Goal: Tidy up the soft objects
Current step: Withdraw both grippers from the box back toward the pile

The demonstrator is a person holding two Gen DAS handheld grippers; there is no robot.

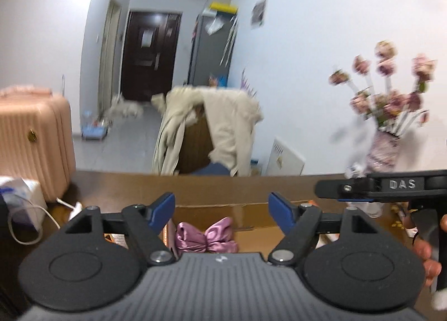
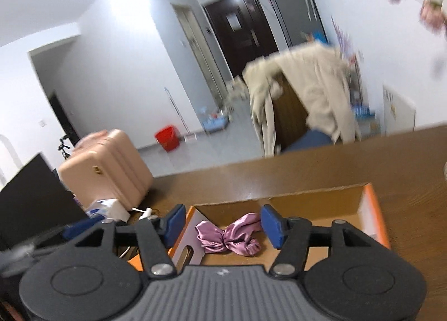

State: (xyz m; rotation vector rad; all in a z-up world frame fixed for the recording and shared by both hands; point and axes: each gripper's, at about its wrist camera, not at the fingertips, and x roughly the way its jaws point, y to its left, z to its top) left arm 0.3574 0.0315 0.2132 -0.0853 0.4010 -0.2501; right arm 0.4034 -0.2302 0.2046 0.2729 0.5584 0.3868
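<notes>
Left gripper (image 1: 222, 213) hides part of satin bow (image 1: 206, 237) (background blurred).

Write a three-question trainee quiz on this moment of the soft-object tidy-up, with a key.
1. True or false: the pink satin scrunchie lies inside the cardboard box.
2. Multiple choice: the left gripper is A) shut on the scrunchie, B) open with nothing between its pads, C) shut on the box wall.
3. Fill in: the box stands on a brown ____.

Key
1. True. It rests on the box floor, near the box's left end in the right wrist view.
2. B. The right gripper is open too, and the scrunchie lies beyond and below both.
3. Table.
</notes>
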